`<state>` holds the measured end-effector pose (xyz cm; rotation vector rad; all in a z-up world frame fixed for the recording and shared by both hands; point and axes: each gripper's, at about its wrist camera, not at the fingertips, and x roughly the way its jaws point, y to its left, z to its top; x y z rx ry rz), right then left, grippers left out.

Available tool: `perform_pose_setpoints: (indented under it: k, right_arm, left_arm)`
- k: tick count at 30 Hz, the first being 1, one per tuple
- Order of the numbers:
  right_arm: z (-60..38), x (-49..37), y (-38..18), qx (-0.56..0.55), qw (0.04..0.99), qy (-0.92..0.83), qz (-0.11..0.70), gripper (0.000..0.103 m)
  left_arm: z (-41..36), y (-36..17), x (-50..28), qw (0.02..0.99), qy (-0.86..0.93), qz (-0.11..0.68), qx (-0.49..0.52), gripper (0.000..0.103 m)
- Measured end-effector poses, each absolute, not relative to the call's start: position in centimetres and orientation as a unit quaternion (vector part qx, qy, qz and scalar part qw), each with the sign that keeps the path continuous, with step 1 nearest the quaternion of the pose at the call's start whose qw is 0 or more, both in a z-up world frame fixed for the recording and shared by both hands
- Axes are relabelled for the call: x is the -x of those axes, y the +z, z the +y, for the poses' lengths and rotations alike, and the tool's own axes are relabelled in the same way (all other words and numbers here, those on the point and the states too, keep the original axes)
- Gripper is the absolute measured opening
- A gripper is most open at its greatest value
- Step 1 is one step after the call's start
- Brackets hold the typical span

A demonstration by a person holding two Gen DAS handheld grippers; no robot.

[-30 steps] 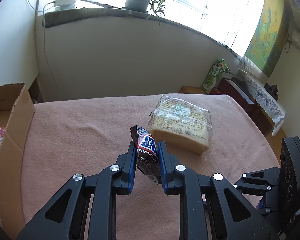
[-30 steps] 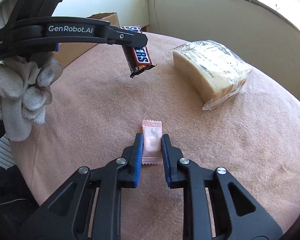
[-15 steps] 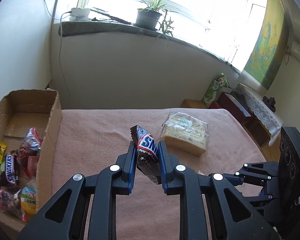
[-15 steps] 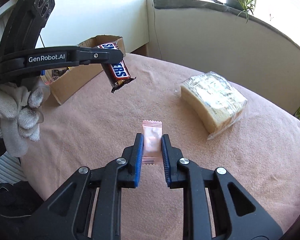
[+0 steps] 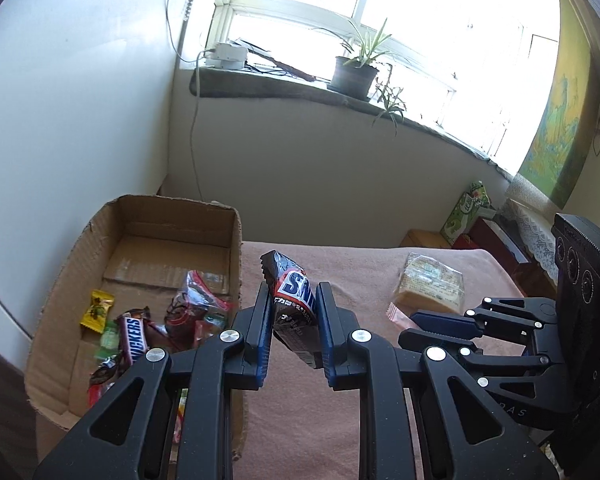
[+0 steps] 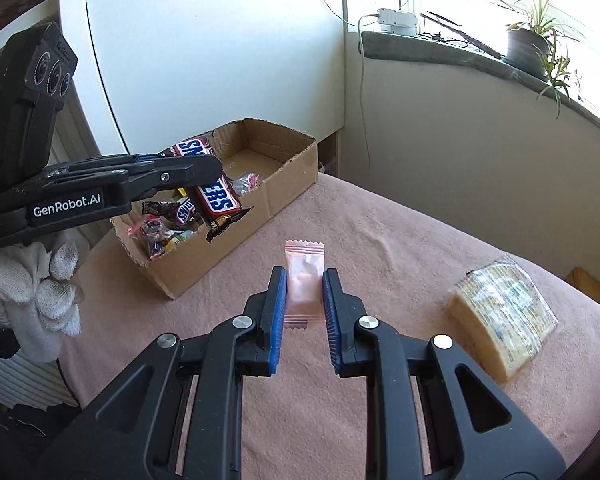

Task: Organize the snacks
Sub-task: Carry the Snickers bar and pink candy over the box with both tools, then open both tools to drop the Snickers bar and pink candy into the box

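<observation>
My left gripper is shut on a Snickers bar, carried in the air just right of the cardboard box. In the right wrist view that bar hangs over the box's near wall, held by the left gripper. My right gripper is shut on a small pink sachet, lifted above the pink tablecloth. The same sachet shows beside the right gripper in the left wrist view. A wrapped slab of bread lies on the cloth to the right.
The box holds several sweets, among them another Snickers bar and a yellow candy. A gloved hand grips the left tool. A wall and a windowsill with a potted plant stand behind the table.
Both grippers have risen and swung left toward the cardboard box with their loads. The box has come fully into view and the bread has fallen away to the right.
</observation>
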<state>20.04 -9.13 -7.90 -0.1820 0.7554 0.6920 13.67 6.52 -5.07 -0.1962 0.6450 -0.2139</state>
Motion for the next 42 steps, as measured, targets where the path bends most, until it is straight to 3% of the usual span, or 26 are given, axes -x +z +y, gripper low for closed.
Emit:
perform_pose_setpoints:
  k: [21, 40, 42]
  right_arm:
    - [3.5, -25.7, -7.1, 0.090, 0.846, 0.389, 0.353, 0.019]
    - [7.0, -28.7, -8.8, 0.087, 0.837, 0.393, 0.372, 0.021]
    - [6.7, -28.7, -8.7, 0.084, 0.839, 0.390, 0.371, 0.034]
  left_arm:
    - [14.2, -6.3, -12.3, 0.942, -0.037, 0.314, 0.110, 0.019]
    - [15.8, -6.5, -12.3, 0.942, -0.023, 0.316, 0.110, 0.021]
    - [15.8, -6.4, -12.2, 0.942, -0.021, 0.317, 0.110, 0.024]
